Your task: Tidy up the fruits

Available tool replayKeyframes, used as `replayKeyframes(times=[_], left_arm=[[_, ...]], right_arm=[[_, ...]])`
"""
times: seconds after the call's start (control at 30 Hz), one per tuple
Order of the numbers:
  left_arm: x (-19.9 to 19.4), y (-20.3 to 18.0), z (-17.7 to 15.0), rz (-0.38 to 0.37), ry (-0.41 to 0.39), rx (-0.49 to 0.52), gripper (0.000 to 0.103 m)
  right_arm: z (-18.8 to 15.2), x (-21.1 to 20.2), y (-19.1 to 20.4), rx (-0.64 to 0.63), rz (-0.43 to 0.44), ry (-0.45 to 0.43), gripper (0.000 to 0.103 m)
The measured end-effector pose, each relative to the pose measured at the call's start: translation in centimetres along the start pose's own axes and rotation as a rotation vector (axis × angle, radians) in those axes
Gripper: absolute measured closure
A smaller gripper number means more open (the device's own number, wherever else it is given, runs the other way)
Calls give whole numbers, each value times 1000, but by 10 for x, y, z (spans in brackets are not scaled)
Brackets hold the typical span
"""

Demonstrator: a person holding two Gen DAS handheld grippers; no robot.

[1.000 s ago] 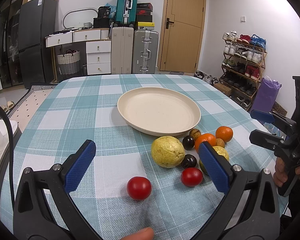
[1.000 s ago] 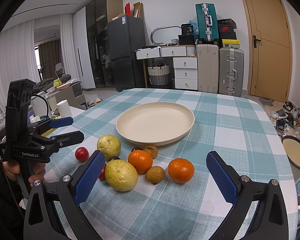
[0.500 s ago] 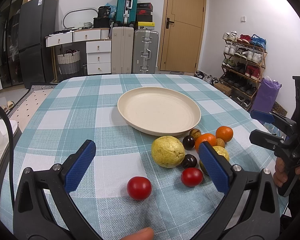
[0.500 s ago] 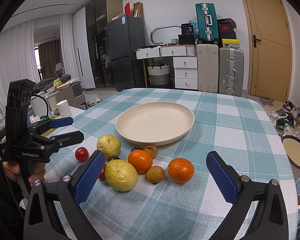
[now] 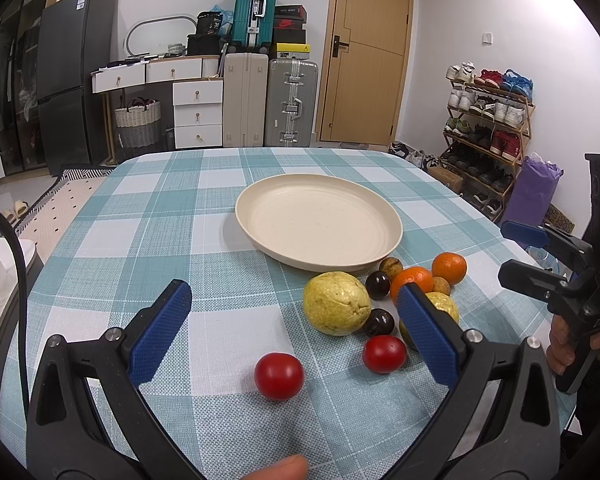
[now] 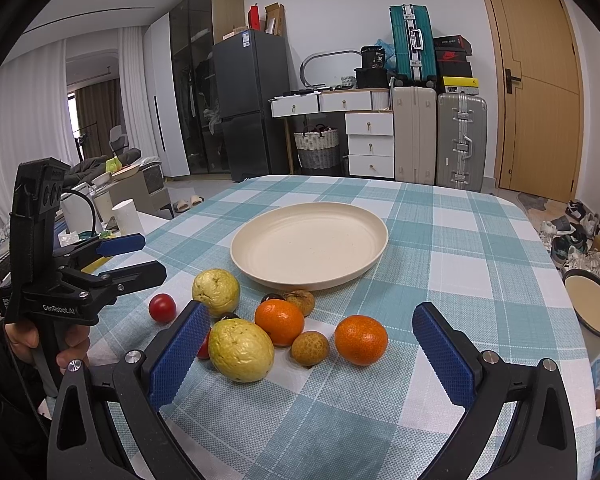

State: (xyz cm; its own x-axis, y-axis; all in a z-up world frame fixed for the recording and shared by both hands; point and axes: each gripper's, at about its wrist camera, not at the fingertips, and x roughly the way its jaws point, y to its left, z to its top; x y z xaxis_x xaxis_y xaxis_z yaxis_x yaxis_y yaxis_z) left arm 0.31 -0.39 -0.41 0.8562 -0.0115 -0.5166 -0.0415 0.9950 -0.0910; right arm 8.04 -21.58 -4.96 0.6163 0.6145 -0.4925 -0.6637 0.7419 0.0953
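Note:
An empty cream plate (image 5: 320,220) (image 6: 308,246) sits mid-table on the checked cloth. In front of it lies a cluster of fruit: two yellow guavas (image 5: 336,303) (image 6: 241,349), two oranges (image 6: 361,339) (image 6: 279,321), small brown fruits (image 6: 309,348), dark plums (image 5: 378,322), and two red tomatoes (image 5: 279,376) (image 5: 384,353). My left gripper (image 5: 296,332) is open and empty, with one tomato between its fingers. My right gripper (image 6: 310,356) is open and empty, just before the guava, brown fruit and orange.
The table's right edge is near a round bowl (image 6: 594,308) on the floor. A white cup (image 6: 128,216) stands off the table's left side. Suitcases, drawers, a fridge and a shoe rack (image 5: 488,120) stand behind the table.

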Motion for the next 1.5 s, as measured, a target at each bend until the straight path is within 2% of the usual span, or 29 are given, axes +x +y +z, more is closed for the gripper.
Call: replayKeyframes(times=[0.27,0.57,0.77,0.97,1.27,1.33,1.47,1.5], left_arm=[[1,0,0,1,1,0,1],[5,13,-2,20,23,-48,1],[14,15,-3,18,89,-40,1],[19,15,-5,42,154,-9,1],[32,28,-13,48,258,21,1],[33,31,-14,34,273,18,3],[37,35,-17,0,312,22,19],[38,35,-18,-7,320,22,23]], right_arm=[[-3,1,-3,12,-21,17,0],[-3,18,-7,33,-66,98,0],[-4,33,-23,92,-110,175,0],[-7,48,-41,144,-91,265,1],[-8,61,-58,202,-78,313,17],[-8,64,-59,200,-73,314,19],[-8,67,-62,210,-61,315,19],[-8,67,-63,215,-59,316,22]])
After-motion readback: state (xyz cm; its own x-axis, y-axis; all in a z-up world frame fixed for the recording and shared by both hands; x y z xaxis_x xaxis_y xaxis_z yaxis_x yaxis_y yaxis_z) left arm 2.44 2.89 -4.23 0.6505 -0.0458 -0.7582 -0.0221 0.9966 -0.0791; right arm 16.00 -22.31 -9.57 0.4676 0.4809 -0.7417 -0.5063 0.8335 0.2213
